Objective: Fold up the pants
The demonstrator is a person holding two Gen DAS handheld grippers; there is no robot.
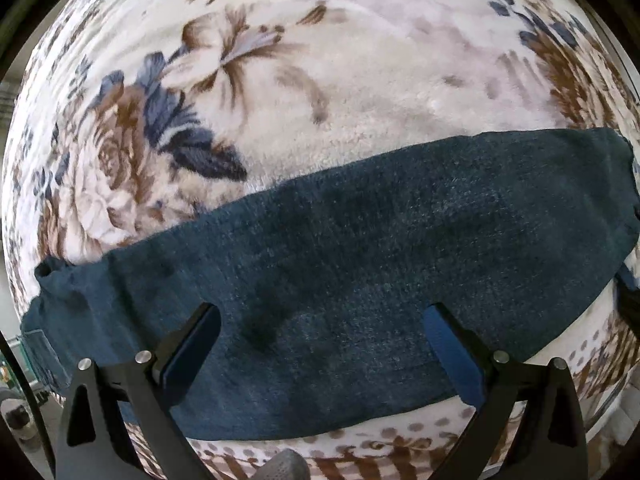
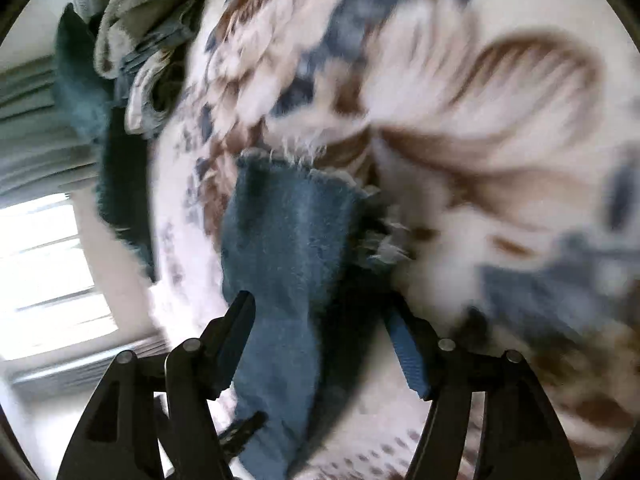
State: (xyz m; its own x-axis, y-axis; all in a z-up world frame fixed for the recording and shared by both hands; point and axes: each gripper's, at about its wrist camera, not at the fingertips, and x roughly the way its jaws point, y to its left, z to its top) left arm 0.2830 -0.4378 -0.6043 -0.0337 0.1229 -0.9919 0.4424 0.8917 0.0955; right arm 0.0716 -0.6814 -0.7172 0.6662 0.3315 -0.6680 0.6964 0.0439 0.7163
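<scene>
I see a plush floral blanket [image 1: 360,80] filling the left wrist view, cream with brown and blue roses, and the pants [image 1: 340,280] lie on it as one long dark blue band of denim running side to side. My left gripper [image 1: 320,320] hangs over the near edge of the pants with its fingers [image 1: 196,344] spread wide apart, both blue pads over the denim and nothing pinched between them. In the right wrist view everything is smeared by motion blur; the same blanket [image 2: 500,140] shows beyond a frayed leg end of the pants [image 2: 288,216], which runs back toward the camera between the fingers of my right gripper [image 2: 320,320]. Those fingers also stand apart, with the cloth between them but not squeezed, as far as the blur lets me tell. Beside the blanket, at the view's left edge, I see a bright window [image 2: 44,272], and above it a heap of other cloth [image 2: 132,40].
</scene>
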